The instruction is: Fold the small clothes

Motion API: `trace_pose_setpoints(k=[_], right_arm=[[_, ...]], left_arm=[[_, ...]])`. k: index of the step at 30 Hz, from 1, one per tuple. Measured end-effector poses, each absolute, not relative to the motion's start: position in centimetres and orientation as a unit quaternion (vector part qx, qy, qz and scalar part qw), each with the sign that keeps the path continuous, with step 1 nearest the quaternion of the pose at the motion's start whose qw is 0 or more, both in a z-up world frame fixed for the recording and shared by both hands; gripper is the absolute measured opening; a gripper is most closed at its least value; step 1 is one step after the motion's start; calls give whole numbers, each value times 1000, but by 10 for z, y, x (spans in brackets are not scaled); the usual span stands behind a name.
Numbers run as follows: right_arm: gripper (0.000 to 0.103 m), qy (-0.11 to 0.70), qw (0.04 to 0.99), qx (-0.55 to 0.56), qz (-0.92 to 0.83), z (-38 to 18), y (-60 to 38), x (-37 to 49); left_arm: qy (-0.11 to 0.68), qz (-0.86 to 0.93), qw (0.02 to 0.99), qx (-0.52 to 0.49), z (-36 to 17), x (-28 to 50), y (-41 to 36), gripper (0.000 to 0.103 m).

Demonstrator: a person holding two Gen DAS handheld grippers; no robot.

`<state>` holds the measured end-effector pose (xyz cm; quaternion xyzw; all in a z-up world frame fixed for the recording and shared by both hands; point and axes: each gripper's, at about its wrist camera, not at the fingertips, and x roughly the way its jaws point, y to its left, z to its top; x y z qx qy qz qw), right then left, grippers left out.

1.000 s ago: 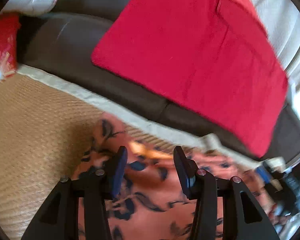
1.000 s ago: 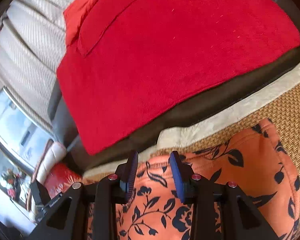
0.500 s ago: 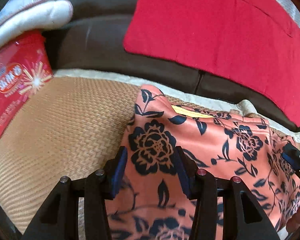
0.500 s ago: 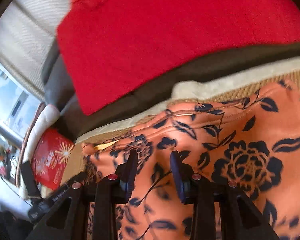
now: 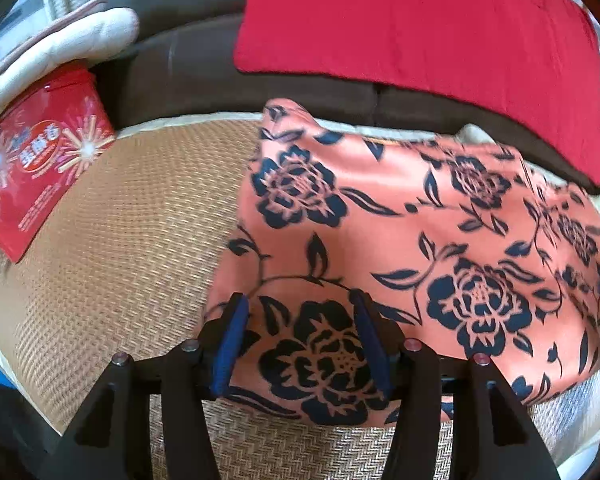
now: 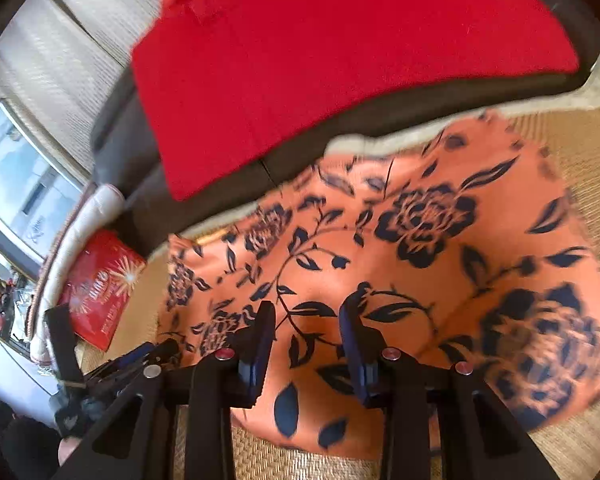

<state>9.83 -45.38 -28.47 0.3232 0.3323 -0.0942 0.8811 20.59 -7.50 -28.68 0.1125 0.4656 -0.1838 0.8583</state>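
A dark brown sofa is filling the back of both views, with a red blanket lying spread over its seat. In front of it a woven tan mat with a pale cloth border is stretching across the foreground. On this mat the orange garment with a dark navy flower print is lying spread out — its far edge is reaching the mat's pale border just beside the sofa front, and its near edge is running under both tools. Off to the left side a cream cushion is resting against the sofa, and a red printed packet is lying partly on the mat just below it.

The left gripper is hovering at the garment's near left corner, jaws spread wide, with printed cloth showing between the blue pads and nothing pinched. The right gripper is sitting over the garment's near edge — its jaws are likewise parted, with no fabric clamped. In the right wrist view the left tool is showing at the lower left.
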Motion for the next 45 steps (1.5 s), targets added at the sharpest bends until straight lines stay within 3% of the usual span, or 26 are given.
trace_pose_setpoints(k=[5, 9, 12, 21, 45], right_arm=[[38, 284, 902, 305, -110, -271, -461, 97], [39, 281, 901, 310, -115, -267, -463, 121], [39, 294, 904, 290, -109, -272, -458, 143], [39, 307, 911, 242, -133, -288, -456, 178], [39, 342, 890, 264, -146, -280, -461, 199]], left_arm=[[406, -168, 892, 103, -262, 201, -75, 56], [358, -164, 912, 109, -247, 209, -99, 74], [352, -168, 912, 129, -251, 226, -118, 78], [412, -184, 884, 127, -274, 255, -155, 79], [444, -185, 855, 195, -291, 262, -165, 79]])
